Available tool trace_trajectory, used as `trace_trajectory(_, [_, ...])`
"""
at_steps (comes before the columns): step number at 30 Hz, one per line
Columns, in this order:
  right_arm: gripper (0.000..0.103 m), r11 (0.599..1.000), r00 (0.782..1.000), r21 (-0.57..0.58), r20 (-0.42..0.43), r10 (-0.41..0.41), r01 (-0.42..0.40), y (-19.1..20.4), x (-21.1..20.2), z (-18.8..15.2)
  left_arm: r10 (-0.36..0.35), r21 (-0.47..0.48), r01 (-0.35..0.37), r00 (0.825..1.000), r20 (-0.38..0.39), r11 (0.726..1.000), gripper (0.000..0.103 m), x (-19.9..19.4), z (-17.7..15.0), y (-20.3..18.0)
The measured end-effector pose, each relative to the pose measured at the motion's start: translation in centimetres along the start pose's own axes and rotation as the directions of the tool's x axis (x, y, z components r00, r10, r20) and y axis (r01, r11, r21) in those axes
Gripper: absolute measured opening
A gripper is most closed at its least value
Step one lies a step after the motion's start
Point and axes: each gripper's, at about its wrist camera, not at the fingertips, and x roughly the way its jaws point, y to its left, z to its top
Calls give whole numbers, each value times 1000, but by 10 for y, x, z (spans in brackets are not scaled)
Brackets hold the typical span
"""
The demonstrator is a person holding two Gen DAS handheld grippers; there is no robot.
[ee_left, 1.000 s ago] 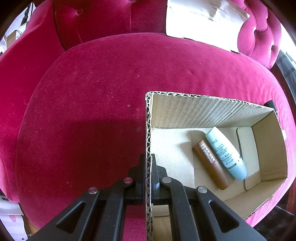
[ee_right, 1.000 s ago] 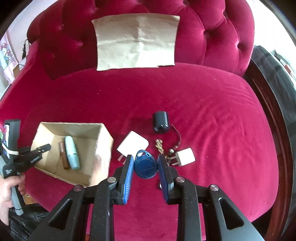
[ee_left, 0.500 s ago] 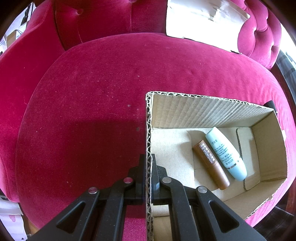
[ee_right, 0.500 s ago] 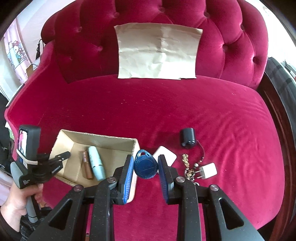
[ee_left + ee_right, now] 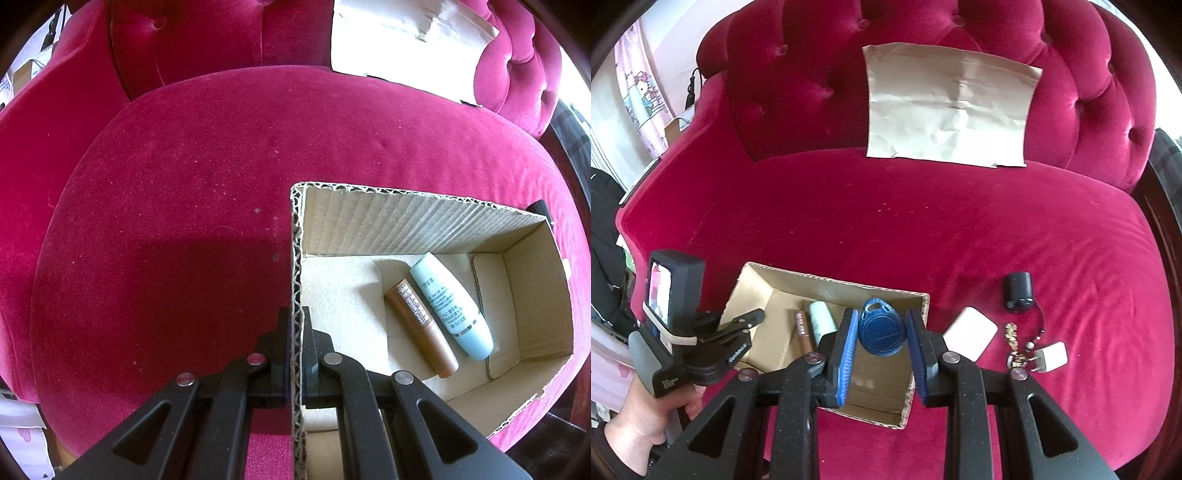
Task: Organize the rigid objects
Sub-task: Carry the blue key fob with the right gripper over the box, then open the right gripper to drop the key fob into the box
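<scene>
Carrying step in hand: right gripper (image 5: 881, 334) is clenched on blue key fob (image 5: 882, 331), pads pressing its sides, fob hanging over the open cardboard box (image 5: 827, 286) near the box's right wall. Left gripper (image 5: 295, 345) is pinched shut on the box's left wall, bracing it near the sofa seat's (image 5: 923, 221) front-left edge. A hand (image 5: 646, 421) grips the left tool's handle.

Inside box already: brown tube (image 5: 421, 328) and pale blue tube (image 5: 452, 306), lying side by side, touching, toward the box's far end.

Left out on seat, right of box: white square adapter (image 5: 969, 332) just beside the box's right wall, black cylinder w/ cord (image 5: 1018, 291), small white plug (image 5: 1051, 357), gold chain bit (image 5: 1012, 334). Paper sheet (image 5: 949, 110) leans on backrest.

Judged progress: two in, third about to go, approx four to go.

Next move calls for: lower fob a bit past the rim, aim at bare floor near the box's front, then release. Risk: fob hits right wall edge & bounces out onto seat. Left should keep clamp so box doesn't shift.
</scene>
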Motion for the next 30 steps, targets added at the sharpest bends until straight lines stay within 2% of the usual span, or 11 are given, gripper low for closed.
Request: trace_trajectory(30, [28, 991, 986, -65, -127, 109, -118, 59, 80, -2, -10, 4, 10, 1000, 2, 1000, 3, 1, -2, 5])
